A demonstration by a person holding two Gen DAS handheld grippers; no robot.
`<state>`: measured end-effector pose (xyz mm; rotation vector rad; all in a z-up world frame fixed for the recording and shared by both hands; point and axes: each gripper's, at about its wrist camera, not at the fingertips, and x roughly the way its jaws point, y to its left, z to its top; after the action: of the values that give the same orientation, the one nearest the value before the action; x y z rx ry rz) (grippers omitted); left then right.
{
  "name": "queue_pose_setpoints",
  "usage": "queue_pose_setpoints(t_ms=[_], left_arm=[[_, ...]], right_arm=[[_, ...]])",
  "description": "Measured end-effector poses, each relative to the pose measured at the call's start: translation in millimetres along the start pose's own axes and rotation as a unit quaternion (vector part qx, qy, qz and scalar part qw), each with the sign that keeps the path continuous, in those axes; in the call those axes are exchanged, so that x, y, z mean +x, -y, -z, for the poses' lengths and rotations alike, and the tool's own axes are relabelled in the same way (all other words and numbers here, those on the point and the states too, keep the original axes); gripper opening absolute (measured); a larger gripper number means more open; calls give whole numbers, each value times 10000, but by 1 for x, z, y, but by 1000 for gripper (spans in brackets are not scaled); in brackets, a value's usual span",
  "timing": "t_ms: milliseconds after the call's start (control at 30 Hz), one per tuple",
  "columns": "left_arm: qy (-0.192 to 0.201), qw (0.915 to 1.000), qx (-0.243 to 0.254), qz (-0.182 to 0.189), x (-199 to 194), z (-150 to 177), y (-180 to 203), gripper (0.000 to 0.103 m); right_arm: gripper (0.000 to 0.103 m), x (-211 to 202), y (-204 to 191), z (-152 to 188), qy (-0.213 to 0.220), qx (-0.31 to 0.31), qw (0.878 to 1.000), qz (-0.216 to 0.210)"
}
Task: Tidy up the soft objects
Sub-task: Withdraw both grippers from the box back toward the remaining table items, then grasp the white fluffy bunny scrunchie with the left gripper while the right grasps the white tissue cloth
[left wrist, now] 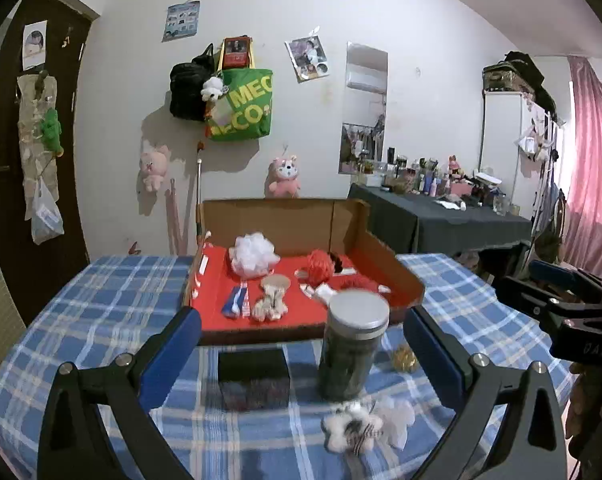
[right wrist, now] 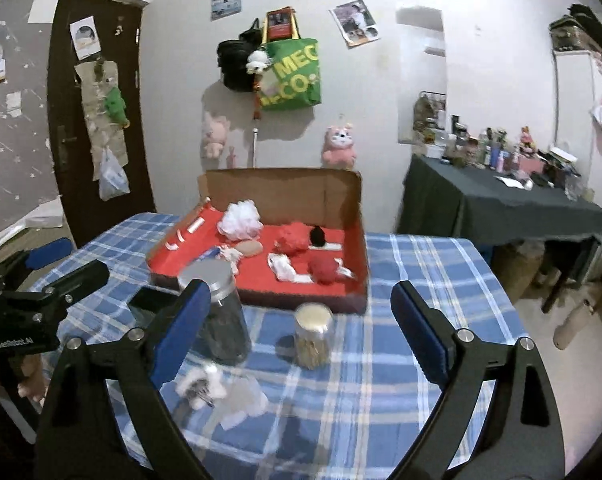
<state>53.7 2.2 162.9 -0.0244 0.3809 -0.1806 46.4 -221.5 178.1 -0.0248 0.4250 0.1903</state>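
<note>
Mostly done by the look of it: cardboard box [left wrist: 381,248] with red lining, ahead of both sets of jaws, already holds a white pouf [left wrist: 253,255], red fluffy pieces [left wrist: 320,268], a small beige plush [left wrist: 269,303] and a few smaller bits. Left on the checked desk [left wrist: 101,300]: one white fluffy toy with a dark striped bow [left wrist: 355,432], so I judge that one soft item remains. Left gripper [left wrist: 301,344] jaws wide open, empty; toy lies low between them, nearer the right-hand jaw, below the tall dark jar with metal lid [left wrist: 353,344]. Right gripper [right wrist: 297,324] jaws also wide open, empty; there the toy [right wrist: 205,386] sits just inside the left-hand jaw, blurred. Toy lies flat; long axis roughly across the left jaws' gap, white tail end toward the right-hand jaw. Which end is the head, cannot tell. Hard items between the jaws too: black box [left wrist: 253,376], small cork-lid jar [right wrist: 313,336]; probably stay out.
</note>
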Motion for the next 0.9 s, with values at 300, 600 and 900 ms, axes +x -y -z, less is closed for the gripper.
queue_pose_setpoints(t_ms=[300, 600, 900], left_arm=[[-609, 9981, -38, 33, 29, 52, 2, 103], [-1162, 9932, -16, 46, 53, 89, 2, 103], [-1635, 9862, 60, 273, 78, 104, 10, 103]], right_arm=[[93, 23, 3, 59, -379, 17, 9990, 246], [93, 46, 10, 90, -799, 173, 9965, 194], [93, 56, 19, 96, -994, 292, 9945, 180]])
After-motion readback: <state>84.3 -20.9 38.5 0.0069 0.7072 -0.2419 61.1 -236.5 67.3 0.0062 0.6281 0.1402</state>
